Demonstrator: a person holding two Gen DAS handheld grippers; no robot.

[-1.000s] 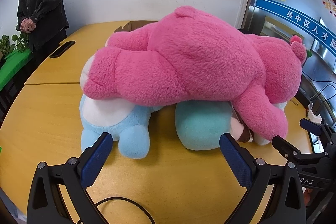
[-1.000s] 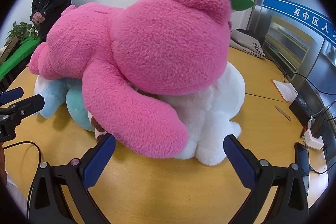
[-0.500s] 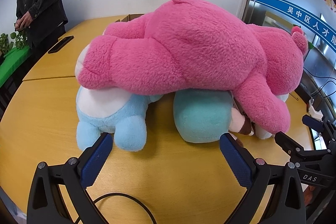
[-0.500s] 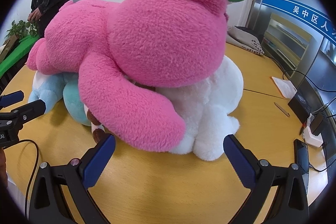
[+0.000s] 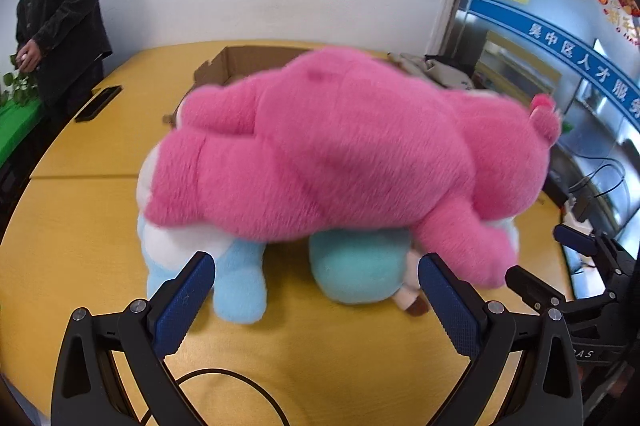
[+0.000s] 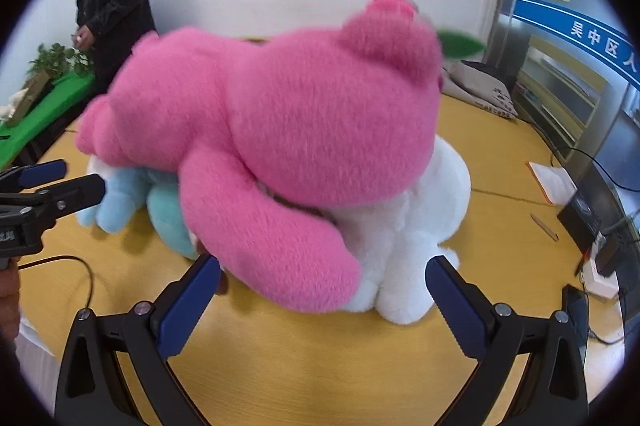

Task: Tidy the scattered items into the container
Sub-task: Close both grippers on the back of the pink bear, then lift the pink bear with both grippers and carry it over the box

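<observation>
pink bear (image 5: 352,154) sprawled over pile on counter (image 5: 80,238), cardboard box (image 5: 248,60) behind it. risk: bear too bulky for my tongs, may slip, drag white plush (image 6: 404,238), light blue plush (image 5: 236,278), teal plush (image 5: 360,266) off counter. left tongs (image 5: 316,294), right tongs (image 6: 322,300) both wide, empty. cable (image 5: 224,386) near my left, may snag. phone (image 5: 98,98), blurry, well apart.

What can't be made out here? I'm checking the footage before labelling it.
- Inside of the brown cardboard box: left wrist view, hidden behind the big pink plush bear.
- Teal plush toy: both views, mostly covered by the bear.
- Bear's face: turned away, blurred.
- White plush toy: head hidden under the bear.
</observation>
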